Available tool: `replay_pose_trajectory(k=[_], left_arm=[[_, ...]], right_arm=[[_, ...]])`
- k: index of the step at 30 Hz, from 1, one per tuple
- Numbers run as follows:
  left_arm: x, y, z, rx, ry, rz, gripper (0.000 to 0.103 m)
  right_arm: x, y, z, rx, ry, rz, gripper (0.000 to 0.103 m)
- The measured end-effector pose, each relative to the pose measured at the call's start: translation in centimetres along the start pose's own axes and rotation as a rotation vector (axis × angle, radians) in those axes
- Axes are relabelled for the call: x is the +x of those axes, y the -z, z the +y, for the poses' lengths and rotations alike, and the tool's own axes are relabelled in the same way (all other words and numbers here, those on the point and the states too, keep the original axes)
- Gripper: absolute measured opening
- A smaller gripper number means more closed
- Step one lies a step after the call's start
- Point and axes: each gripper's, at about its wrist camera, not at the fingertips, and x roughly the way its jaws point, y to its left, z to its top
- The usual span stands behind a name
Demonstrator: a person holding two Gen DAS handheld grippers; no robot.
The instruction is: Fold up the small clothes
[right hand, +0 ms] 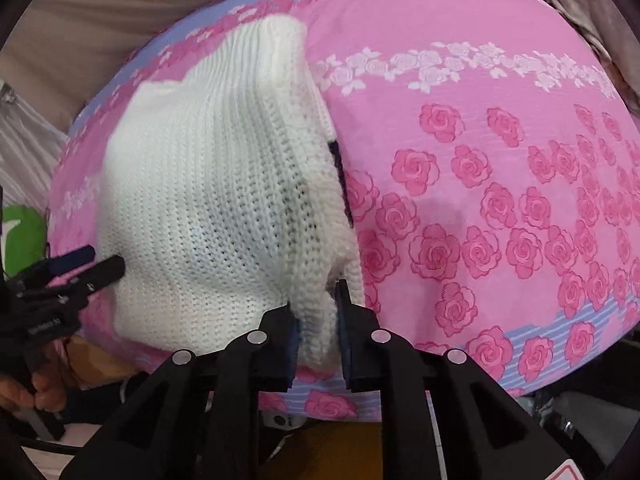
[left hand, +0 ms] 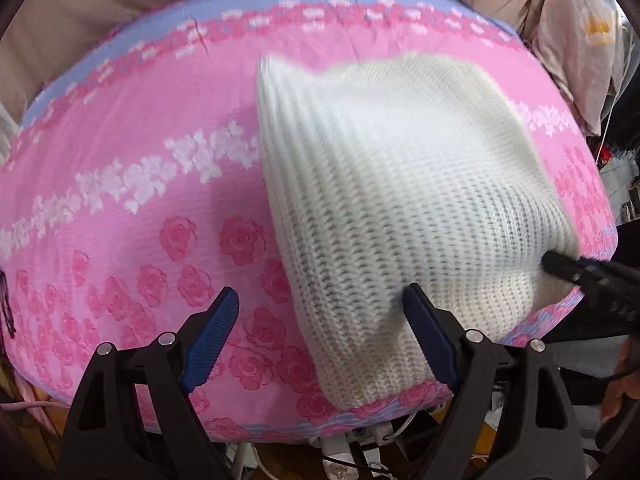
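A white knit garment (left hand: 396, 184) lies partly folded on a pink rose-print cloth (left hand: 140, 184). My left gripper (left hand: 320, 312) is open, its blue pads (left hand: 218, 340) spread wide, the right pad touching the garment's near edge. The right gripper (left hand: 560, 266) shows at the right, closed on the garment's corner. In the right wrist view the right gripper (right hand: 318, 316) is shut on a bunched edge of the white knit garment (right hand: 208, 200). The left gripper (right hand: 96, 266) shows at the left edge of the garment, apart from it. A dark patch (right hand: 340, 168) peeks from under the fold.
The pink cloth (right hand: 480, 160) covers a raised surface with a blue-striped border (right hand: 568, 320). Beige fabric (left hand: 100, 12) lies behind it. Cables and a power strip (left hand: 360, 440) sit below the front edge. A green object (right hand: 22, 236) is at the left.
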Motion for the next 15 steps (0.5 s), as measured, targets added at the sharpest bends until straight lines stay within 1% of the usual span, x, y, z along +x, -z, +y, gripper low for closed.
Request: replay_pose_trajectory(k=[1, 2, 4, 6, 7, 9, 10, 12, 13, 14, 15], left_arm=[[-0.9, -0.5, 0.1, -0.008, 0.001, -0.029, 0.082], [-1.2, -0.9, 0.3, -0.022, 0.0, -0.044, 0.082], [-1.0, -1.9, 0.6, -0.045, 0.0, -0.052, 0.082], [0.3, -2.9, 0.6, -0.055, -0.036, -0.03, 0.082], [1.3, -3.3, 0.7, -0.057, -0.039, -0.015, 0.082], [2.7, -3.8, 0.6, -0.055, -0.054, 0.012, 0.083], [3.3, -3.8, 0.7, -0.052, -0.057, 0.021, 0.084], [4.1, -3.8, 0.8, -0.073, -0.047, 0.035, 0.084], [4.2, -3.8, 1.0, -0.086, -0.042, 0.034, 0.085], [4.3, -3.8, 1.0, -0.094, -0.04, 0.036, 0.085], [4.3, -3.8, 0.9, -0.095, -0.037, 0.038, 0.085]], right_arm=[[-1.6, -0.3, 0.3, 0.017, -0.013, -0.044, 0.021], [-3.5, -0.8, 0.9, 0.018, -0.033, -0.098, 0.023], [-5.9, -2.2, 2.9, -0.043, -0.028, -0.181, 0.023], [-6.4, -3.7, 4.9, -0.112, -0.018, -0.224, 0.023], [-6.1, -4.8, 5.7, -0.135, -0.024, -0.239, 0.023], [-4.5, -6.8, 6.5, -0.144, -0.036, -0.233, 0.023], [-3.9, -7.1, 6.6, -0.136, -0.043, -0.231, 0.023], [-2.4, -7.7, 6.6, -0.115, -0.083, -0.217, 0.023], [-1.0, -8.4, 6.7, -0.122, -0.076, -0.193, 0.021], [0.6, -8.7, 6.5, -0.143, -0.046, -0.156, 0.016], [2.9, -8.8, 6.1, -0.162, 0.002, -0.105, 0.011]])
